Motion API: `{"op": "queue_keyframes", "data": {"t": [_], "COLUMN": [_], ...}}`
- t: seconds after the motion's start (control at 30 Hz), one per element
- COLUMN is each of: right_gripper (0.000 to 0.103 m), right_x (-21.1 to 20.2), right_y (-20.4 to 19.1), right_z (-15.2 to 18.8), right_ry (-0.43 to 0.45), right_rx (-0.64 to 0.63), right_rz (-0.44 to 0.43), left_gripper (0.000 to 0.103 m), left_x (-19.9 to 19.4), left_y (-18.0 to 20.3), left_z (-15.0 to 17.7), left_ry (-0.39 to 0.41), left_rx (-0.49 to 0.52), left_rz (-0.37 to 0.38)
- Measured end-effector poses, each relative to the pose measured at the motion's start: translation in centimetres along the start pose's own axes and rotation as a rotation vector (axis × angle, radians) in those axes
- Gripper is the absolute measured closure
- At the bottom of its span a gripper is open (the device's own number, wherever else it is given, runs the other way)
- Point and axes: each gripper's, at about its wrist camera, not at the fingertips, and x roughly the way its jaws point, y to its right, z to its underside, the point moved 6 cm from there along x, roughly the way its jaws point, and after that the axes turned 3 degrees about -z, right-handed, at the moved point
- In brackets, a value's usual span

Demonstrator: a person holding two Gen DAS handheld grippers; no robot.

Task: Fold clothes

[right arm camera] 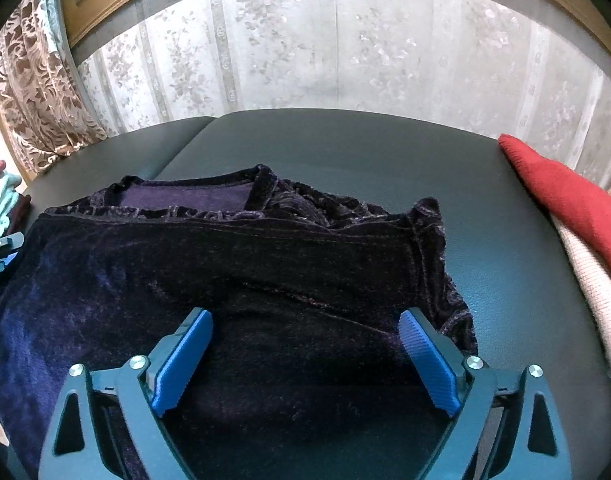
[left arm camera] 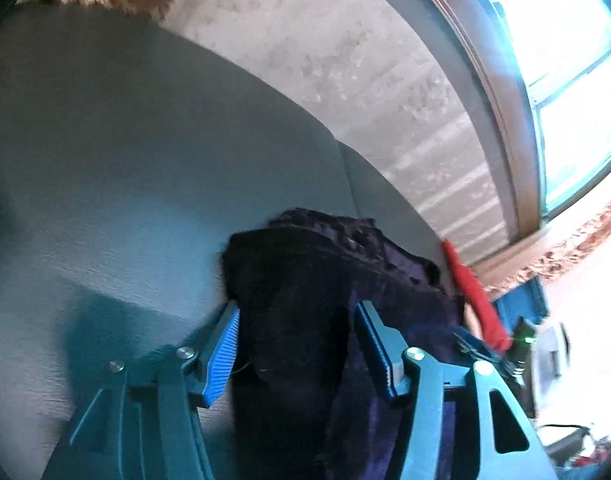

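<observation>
Only the right wrist view shows the dark purple velvet garment (right arm camera: 233, 280) laid out whole: it sits on the grey desk (right arm camera: 345, 148), neckline at its far edge, folded part-way with a crumpled sleeve at its right side. The right gripper (right arm camera: 305, 354) hovers over the garment's near part, its blue pads spread wide with nothing between them. To the right of the garment, apart from it, a red cloth (right arm camera: 561, 192) lies on a cream knit (right arm camera: 589, 292) at the desk's edge. Left of the garment, folded clothes (right arm camera: 1, 200) are stacked beyond the desk.

Seen from the left wrist, the garment (left arm camera: 305, 280) is a bunched dark mound rising between the fingers of the left gripper (left arm camera: 297, 344), whose jaws stand apart; whether they press the cloth I cannot tell. Behind the garment the red cloth (left arm camera: 473, 292) appears as a thin strip, and a bright window (left arm camera: 565, 60) shows beyond. The mound hides the desk (left arm camera: 145, 160) behind it.
</observation>
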Motion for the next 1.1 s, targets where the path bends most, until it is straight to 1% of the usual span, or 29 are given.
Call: {"op": "queue_keyframes", "data": {"t": [0.03, 0.1, 0.17, 0.27, 0.33, 0.37, 0.4, 0.47, 0.5, 0.57, 0.67, 0.73, 0.87, 0.93, 1.0, 1.1], "right_gripper": [0.005, 0.004, 0.003, 0.003, 0.007, 0.017, 0.032, 0.047, 0.052, 0.059, 0.06, 0.06, 0.06, 0.06, 0.06, 0.059], "right_x": [0.0, 0.0, -0.1, -0.3, -1.0, -1.6, -2.2, -3.6, -4.3, -5.2, -5.4, -5.0, -3.2, -1.8, -1.6, -1.7], "right_y": [0.0, 0.0, 0.0, -0.1, -0.2, -0.2, -0.2, -0.1, 0.0, -0.5, -1.5, -1.5, -1.7, -1.3, -0.9, -0.2], "right_z": [0.0, 0.0, 0.1, 0.0, -0.2, -0.4, -0.5, -0.7, -0.7, -0.3, 0.3, 0.2, 0.3, 0.6, 0.7, 1.2], "right_ry": [0.0, 0.0, -0.002, -0.006, -0.024, -0.034, -0.045, -0.068, -0.081, -0.127, -0.178, -0.193, -0.229, -0.256, -0.241, -0.193], "right_rx": [0.0, 0.002, 0.005, 0.012, 0.002, -0.011, -0.024, -0.056, -0.074, -0.152, -0.273, -0.292, -0.318, -0.338, -0.285, -0.227], "right_rz": [-0.002, -0.008, -0.015, -0.033, -0.105, -0.151, -0.196, -0.268, -0.298, -0.327, -0.306, -0.303, -0.309, -0.285, -0.312, -0.335], "left_gripper": [0.047, 0.052, 0.081, 0.083, 0.084, 0.084, 0.084, 0.084, 0.084, 0.084, 0.084, 0.084, 0.084, 0.084, 0.084, 0.084], "left_x": [0.3, 0.9, 1.8, 2.1, 1.9, 1.4, 1.0, 0.1, -0.4, -1.2, -2.1, -2.6, -3.4, -3.8, -4.3, -4.7], "left_y": [0.4, 1.2, 1.9, 2.2, 2.1, 2.1, 2.1, 2.2, 2.2, 2.2, 2.0, 2.2, 3.3, 4.4, 5.8, 9.4], "left_z": [0.1, 0.3, 0.5, 0.2, -0.3, -0.7, -1.0, -1.7, -2.0, -2.7, -3.6, -3.9, -4.1, -4.2, -3.9, -3.4], "left_ry": [-0.008, -0.024, -0.055, -0.057, -0.055, -0.051, -0.047, -0.04, -0.036, -0.029, -0.028, -0.035, -0.045, -0.043, -0.046, -0.045], "left_rx": [0.023, 0.068, 0.11, 0.126, 0.123, 0.126, 0.129, 0.135, 0.139, 0.146, 0.155, 0.158, 0.132, 0.086, 0.054, 0.007], "left_rz": [-0.014, -0.042, -0.081, -0.12, -0.136, -0.141, -0.145, -0.154, -0.158, -0.169, -0.2, -0.216, -0.177, -0.118, -0.06, 0.059]}}
